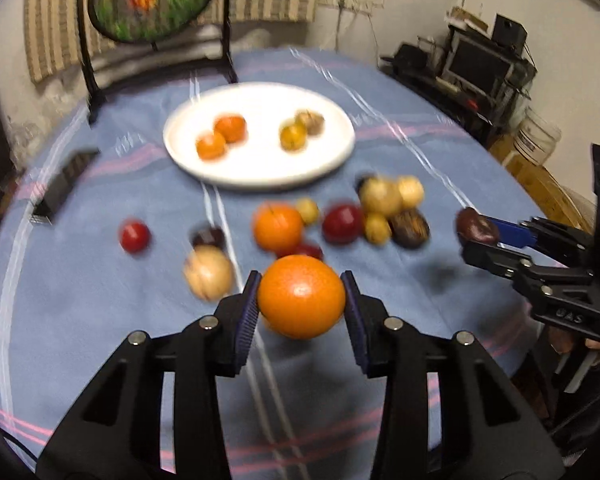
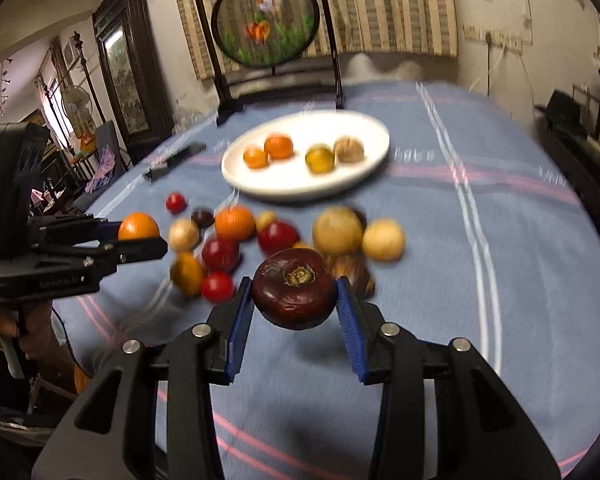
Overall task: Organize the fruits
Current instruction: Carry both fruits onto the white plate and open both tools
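Note:
My left gripper (image 1: 301, 300) is shut on an orange (image 1: 301, 297), held above the blue tablecloth; the same orange (image 2: 138, 227) shows in the right wrist view. My right gripper (image 2: 295, 298) is shut on a dark purple fruit (image 2: 294, 288) with a dried calyx on top, also lifted; in the left wrist view that dark fruit (image 1: 476, 227) sits at the right. Beyond both lies a white plate (image 1: 260, 172) carrying two small oranges (image 1: 220, 138) and two yellowish-brown fruits (image 1: 302, 130). A loose pile of fruits (image 1: 340, 220) lies between the grippers and the plate.
The table wears a blue cloth (image 2: 480, 240) with pink and white stripes. A round embroidered screen on a black stand (image 2: 266, 24) rises behind the plate. A small black object (image 1: 64, 184) lies at the left edge. Dark shelving (image 1: 480, 68) stands off to the right.

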`<state>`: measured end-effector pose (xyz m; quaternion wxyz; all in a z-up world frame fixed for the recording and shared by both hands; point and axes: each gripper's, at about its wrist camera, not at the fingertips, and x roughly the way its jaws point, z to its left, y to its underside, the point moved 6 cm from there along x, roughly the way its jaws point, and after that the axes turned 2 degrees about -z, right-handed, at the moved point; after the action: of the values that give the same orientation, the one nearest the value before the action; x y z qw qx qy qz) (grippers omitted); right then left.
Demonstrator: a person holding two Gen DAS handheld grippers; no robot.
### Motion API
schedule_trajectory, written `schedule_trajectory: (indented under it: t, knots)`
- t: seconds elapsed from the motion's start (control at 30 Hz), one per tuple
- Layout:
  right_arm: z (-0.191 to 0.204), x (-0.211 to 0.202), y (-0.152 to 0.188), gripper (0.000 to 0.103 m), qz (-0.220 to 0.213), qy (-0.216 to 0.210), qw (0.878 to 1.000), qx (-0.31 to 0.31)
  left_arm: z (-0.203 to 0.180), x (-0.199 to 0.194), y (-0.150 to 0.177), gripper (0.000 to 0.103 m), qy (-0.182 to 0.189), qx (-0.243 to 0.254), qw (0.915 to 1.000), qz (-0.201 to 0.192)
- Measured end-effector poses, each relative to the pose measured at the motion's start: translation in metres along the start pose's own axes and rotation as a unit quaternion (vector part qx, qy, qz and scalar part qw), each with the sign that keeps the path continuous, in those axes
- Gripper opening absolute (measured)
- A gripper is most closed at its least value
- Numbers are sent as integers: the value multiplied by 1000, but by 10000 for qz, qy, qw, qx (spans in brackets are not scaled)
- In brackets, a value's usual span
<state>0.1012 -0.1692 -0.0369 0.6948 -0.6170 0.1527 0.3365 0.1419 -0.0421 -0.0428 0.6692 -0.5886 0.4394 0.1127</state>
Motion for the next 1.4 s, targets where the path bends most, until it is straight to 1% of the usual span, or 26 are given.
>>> schedule_trajectory:
  t: [0.03, 0.13, 0.17, 0.27, 0.37, 0.43, 0.47, 0.57, 0.67, 0.83, 0.93, 1.0, 1.07, 1.1, 1.13, 1.2, 1.27, 1.3, 1.4]
  knots:
    - [0, -2, -11, 42, -105, 10, 9999, -33, 4, -2, -11, 41, -91, 24, 9999, -101]
    - [0, -2, -43, 42, -360, 31, 9993, -118, 11, 0, -39, 41, -191, 90, 9993, -324]
    - [0, 0, -56, 42, -434, 38, 9989, -150, 15, 3, -50, 41, -235, 83, 9991, -355]
    - [0, 16, -88, 42, -568, 41, 9981, -217, 20, 15, -75, 41, -193, 87, 9990, -405]
    - [-2, 43, -113, 42, -477, 33, 9986, -241, 35, 41, -102, 41, -124, -121, 9991, -397]
    - [-6, 73, -127, 42, -280, 101, 9992, -259, 47, 63, -114, 41, -216, -280, 9990, -283]
    - [-7, 85, -130, 42, -182, 120, 9994, -252, 54, 77, -121, 41, -235, -353, 9989, -219]
    - [-10, 124, -137, 42, 151, 4, 9997, -186, 75, 111, -129, 41, -355, -607, 9975, 37]
    - [-10, 151, -139, 42, 345, 78, 9991, -221, 92, 138, -134, 41, -411, -851, 9954, 180]
    - [-8, 186, -142, 42, 568, 186, 9976, -363, 97, 159, -138, 41, -308, -958, 9945, 297]
    - [-9, 202, -142, 43, 731, 255, 9959, -475, 103, 174, -141, 41, -357, -1048, 9930, 416]
    - [-10, 209, -141, 43, 813, 281, 9951, -479, 105, 178, -147, 42, -374, -1055, 9932, 325]
    - [-12, 214, -142, 47, 775, 327, 9955, -442, 106, 180, -150, 46, -443, -1070, 9928, 313]
    - [-14, 214, -144, 48, 700, 431, 9956, -440, 107, 180, -151, 51, -499, -1094, 9922, 316]
    - [-16, 215, -144, 53, 655, 490, 9957, -423, 107, 180, -152, 61, -557, -1106, 9918, 322]
    - [-19, 211, -145, 59, 583, 489, 9965, -336, 107, 177, -153, 65, -655, -1074, 9917, 269]
    - [-22, 204, -145, 59, 532, 516, 9968, -313, 106, 171, -154, 69, -770, -1007, 9917, 234]
    - [-23, 200, -145, 59, 501, 506, 9970, -293, 105, 167, -155, 74, -769, -999, 9918, 196]
    - [-29, 185, -142, 60, 458, 482, 9977, -151, 105, 154, -154, 78, -797, -992, 9918, 83]
